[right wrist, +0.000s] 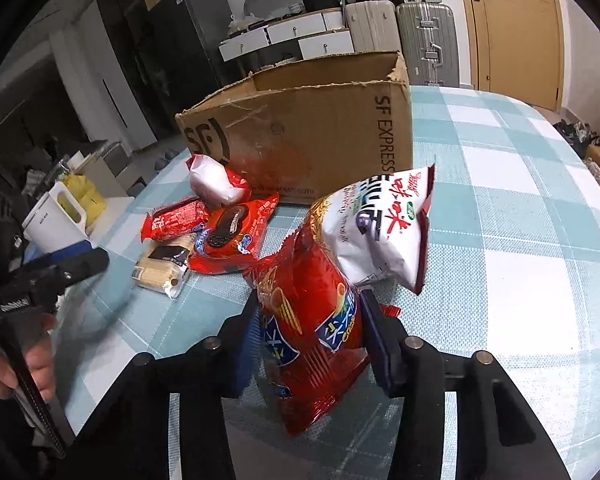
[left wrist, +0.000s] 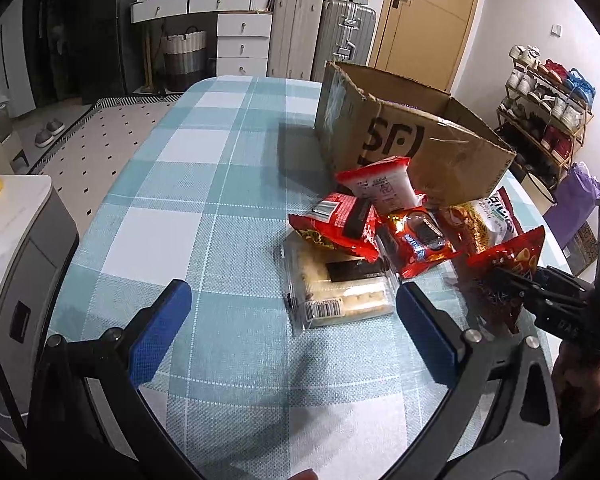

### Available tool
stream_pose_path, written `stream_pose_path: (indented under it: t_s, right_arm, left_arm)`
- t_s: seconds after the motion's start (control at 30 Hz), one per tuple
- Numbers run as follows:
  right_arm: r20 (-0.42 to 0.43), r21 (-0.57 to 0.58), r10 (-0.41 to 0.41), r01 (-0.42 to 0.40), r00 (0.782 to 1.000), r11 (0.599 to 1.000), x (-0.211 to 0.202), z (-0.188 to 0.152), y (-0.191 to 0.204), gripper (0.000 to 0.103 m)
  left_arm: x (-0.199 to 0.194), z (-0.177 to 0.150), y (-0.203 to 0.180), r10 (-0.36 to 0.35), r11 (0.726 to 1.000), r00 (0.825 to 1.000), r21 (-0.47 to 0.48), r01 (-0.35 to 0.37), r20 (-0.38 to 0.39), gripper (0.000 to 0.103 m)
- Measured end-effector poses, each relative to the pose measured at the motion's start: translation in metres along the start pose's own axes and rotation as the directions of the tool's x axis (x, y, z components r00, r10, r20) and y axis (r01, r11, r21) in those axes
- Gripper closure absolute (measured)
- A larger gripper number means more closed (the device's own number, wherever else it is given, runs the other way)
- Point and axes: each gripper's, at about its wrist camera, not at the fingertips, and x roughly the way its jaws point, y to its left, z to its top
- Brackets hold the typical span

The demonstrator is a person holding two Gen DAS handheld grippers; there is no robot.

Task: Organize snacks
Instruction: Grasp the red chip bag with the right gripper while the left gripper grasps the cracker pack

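While our right gripper (right wrist: 310,336) is clenched on the red snack bag (right wrist: 312,332), pinching its middle from both sides so the slack foil cannot slide out, we hold it lifted just in front of the cardboard box (right wrist: 300,128), most likely to carry it over the rim and drop it inside. Our left gripper (left wrist: 292,316) hangs released, jaws wide apart and grasping nothing, lined up near the clear plastic tray of biscuits (left wrist: 336,292) that lies on the checked tablecloth (left wrist: 204,208) in front of the box. Beside the tray, closer to the box, sit the red Oreo pack (right wrist: 230,236), a small red wrapper (right wrist: 176,220) and a red-and-white packet (right wrist: 216,180) leaning on the box wall. A white bag (right wrist: 384,232) with large red characters rests just behind the held bag. On the box we read "SF" and "SF EXPRESS"
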Motion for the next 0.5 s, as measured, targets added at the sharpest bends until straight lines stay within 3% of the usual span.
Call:
stream_pose_path:
  t_s: [0.5]
  right_arm:
    - [0.042,-0.001,0.030,-0.030,0.999,1.000,-0.017,-0.006,0.004,0.057]
  left_arm:
    - [0.009,-0.001,-0.005,0.017,1.000,1.000,0.012,-0.017,-0.022,0.001]
